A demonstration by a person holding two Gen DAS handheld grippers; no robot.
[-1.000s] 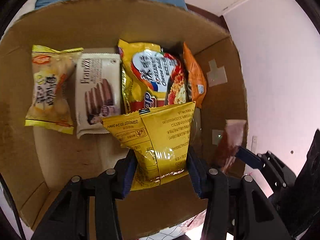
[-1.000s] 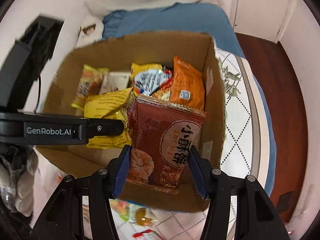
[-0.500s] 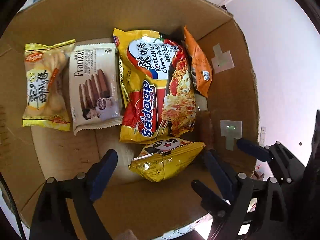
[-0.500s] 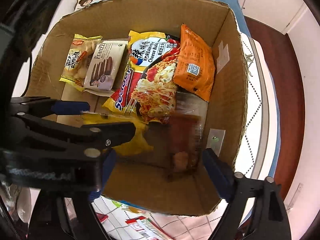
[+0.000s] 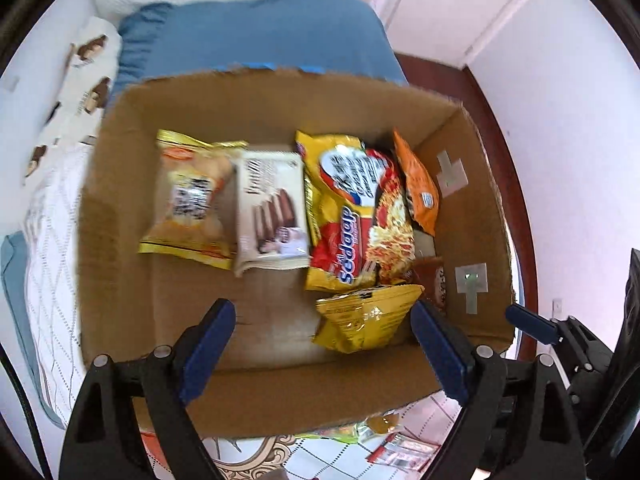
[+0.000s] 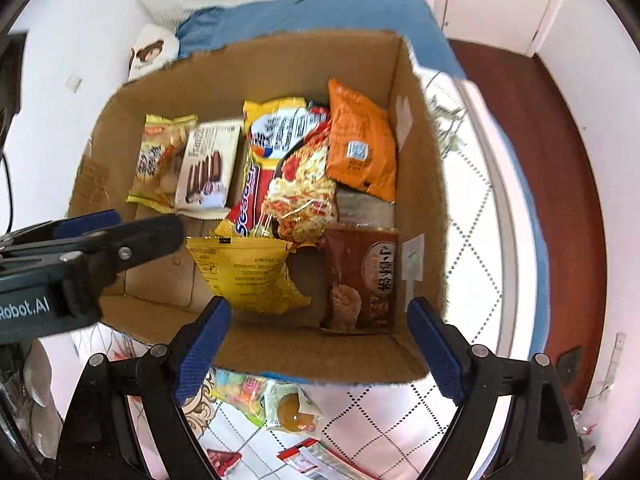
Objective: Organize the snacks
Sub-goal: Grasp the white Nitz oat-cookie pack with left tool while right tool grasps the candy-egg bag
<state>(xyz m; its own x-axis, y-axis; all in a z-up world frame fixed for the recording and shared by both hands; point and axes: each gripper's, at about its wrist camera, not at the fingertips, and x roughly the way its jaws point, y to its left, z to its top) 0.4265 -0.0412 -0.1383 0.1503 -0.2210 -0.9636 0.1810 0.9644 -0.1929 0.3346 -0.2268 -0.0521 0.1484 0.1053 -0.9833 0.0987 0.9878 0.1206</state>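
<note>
Quilted bed point(image 6: 472, 240), cardboard box point(image 6: 320, 364), loose snack packets point(image 6: 294, 408) beside it

Blue pillow point(image 5: 256, 36), bear-print cloth point(image 5: 86, 76), quilted white bedcover point(image 6: 476, 248), dark wooden floor point(image 6: 560, 184)

Snack packets point(image 5: 344, 220) lie inside the cardboard box point(image 5: 280, 108).

The cardboard box point(image 6: 256, 72) looked matt and rough. The noodle packet point(image 6: 296, 168) and yellow snack bag point(image 6: 248, 272) were glossy plastic.
</note>
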